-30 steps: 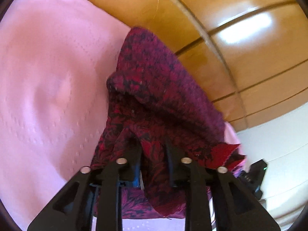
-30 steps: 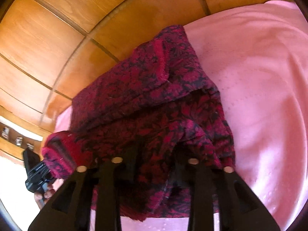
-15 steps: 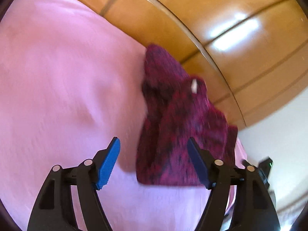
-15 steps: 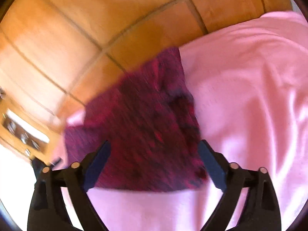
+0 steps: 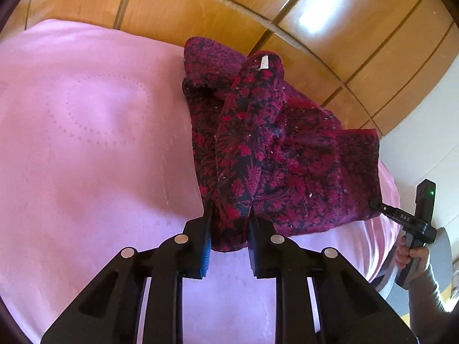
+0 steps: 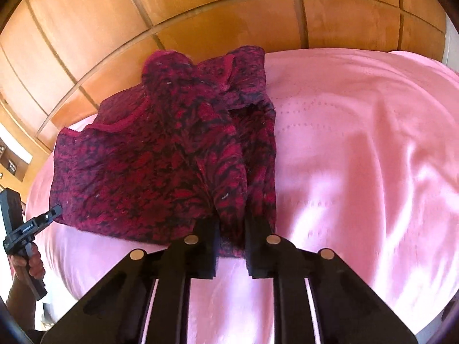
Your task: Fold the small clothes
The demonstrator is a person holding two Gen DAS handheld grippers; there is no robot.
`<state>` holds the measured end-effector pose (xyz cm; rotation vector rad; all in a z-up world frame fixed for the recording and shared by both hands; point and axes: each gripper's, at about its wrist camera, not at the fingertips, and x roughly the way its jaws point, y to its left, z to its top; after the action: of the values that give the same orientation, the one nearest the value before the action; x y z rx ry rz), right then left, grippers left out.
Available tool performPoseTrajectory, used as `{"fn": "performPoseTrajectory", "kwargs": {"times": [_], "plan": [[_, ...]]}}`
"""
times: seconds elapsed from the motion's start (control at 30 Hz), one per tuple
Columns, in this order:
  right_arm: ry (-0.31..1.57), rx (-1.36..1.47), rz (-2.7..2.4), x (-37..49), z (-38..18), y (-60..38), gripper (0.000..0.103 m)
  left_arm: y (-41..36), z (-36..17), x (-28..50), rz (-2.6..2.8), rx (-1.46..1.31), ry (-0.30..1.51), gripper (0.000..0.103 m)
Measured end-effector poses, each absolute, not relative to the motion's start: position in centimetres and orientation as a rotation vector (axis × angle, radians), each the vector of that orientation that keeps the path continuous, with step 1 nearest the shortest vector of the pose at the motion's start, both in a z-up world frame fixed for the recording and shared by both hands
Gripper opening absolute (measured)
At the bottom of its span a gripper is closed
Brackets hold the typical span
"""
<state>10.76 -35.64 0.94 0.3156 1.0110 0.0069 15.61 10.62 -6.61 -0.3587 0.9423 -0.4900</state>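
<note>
Setting: pink bedspread [image 5: 86, 149] [image 6: 358, 157] over a bed, with wooden panelling [image 5: 215, 8] [image 6: 200, 14] behind it.

Item 1: red-and-black patterned garment [image 5: 287, 157] [image 6: 143, 166], lying partly folded on the bedspread at the edge nearest the panelling. A raised fold runs down its middle toward each camera. A small white label [image 5: 263, 62] shows at the far end of that fold in the left wrist view. A red trimmed edge [image 6: 120, 126] crosses its far side in the right wrist view.

Item 2: left gripper [image 5: 229, 229], clenched on the near hem of the garment, cloth pinched between both fingers; blue pad [image 5: 205, 253] visible on 1 finger.

Item 3: right gripper [image 6: 231, 229], likewise clenched on a bunched near hem of the garment.

Each gripper also appears at the other view's edge, held by a hand [image 5: 411, 253] [image 6: 30, 263], tip touching the garment's corner.
</note>
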Motion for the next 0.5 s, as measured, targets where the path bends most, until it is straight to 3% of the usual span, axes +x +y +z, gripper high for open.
{"fn": "performPoseTrajectory", "kwargs": {"times": [0.27, 0.5], "plan": [[1.007, 0.450, 0.053, 5.6, 2.4, -35.8, 0.012, 12.5, -6.6, 9.3, -0.519, -0.425, 0.971, 0.019], [1.141, 0.494, 0.071, -1.9, 0.7, -35.9, 0.012, 14.1, -8.1, 1.1, -0.506, -0.436, 1.062, 0.019]]}}
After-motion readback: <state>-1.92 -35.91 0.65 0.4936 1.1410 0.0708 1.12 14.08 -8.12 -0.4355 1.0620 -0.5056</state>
